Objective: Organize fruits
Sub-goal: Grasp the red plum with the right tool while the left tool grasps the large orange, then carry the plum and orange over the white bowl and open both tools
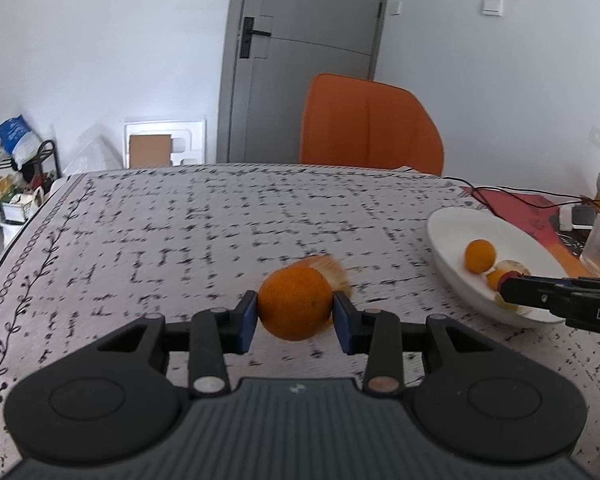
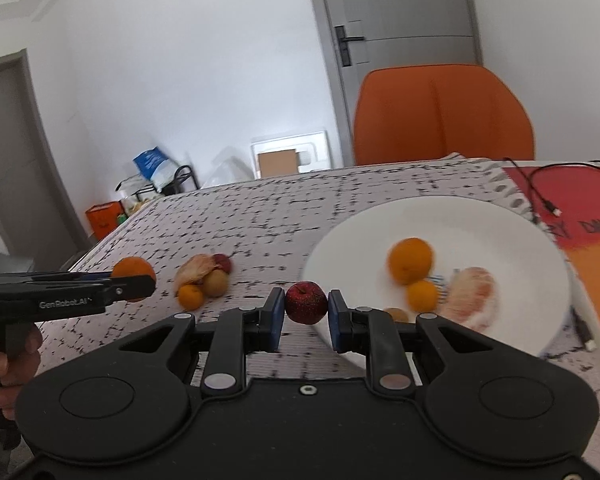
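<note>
Left wrist view: left gripper clamps round orange fruit; right gripper clamps small red apple (beside white ceramic bowl).

Right gripper clamped on red apple, blue fingers pressing both sides, held above plate near rim. In plate: two oranges, peeled pomelo, kiwi partly hidden. Left gripper at left, holding orange. Fruit pile on tabletop between them. Chair behind.
</note>
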`<state>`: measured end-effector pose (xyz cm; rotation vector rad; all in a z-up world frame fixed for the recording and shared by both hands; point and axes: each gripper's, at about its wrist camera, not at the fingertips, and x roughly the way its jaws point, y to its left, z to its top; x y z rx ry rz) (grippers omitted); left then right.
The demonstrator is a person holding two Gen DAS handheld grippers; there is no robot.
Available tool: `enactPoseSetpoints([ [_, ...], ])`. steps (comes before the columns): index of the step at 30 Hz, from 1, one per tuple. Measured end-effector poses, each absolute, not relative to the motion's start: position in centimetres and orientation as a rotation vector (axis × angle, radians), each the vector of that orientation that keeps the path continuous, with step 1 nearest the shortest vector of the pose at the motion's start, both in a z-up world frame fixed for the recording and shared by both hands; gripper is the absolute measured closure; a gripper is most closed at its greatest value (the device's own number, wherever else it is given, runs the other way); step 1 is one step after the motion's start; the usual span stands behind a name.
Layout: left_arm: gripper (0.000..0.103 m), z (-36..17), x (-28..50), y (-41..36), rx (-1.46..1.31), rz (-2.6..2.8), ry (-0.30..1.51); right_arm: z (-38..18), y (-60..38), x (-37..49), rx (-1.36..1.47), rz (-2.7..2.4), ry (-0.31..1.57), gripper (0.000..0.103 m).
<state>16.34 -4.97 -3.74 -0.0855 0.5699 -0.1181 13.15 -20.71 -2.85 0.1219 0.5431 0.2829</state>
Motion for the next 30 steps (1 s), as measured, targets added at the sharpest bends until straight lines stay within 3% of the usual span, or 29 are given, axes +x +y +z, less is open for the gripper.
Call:
enactPoseSetpoints([
  [30, 0.064, -3.4, 18.9, -14.5, 0.011, -0.267, 0.581, -4.0, -30.0, 11.8, 0.19, 0.106, 0.519, 0.081],
])
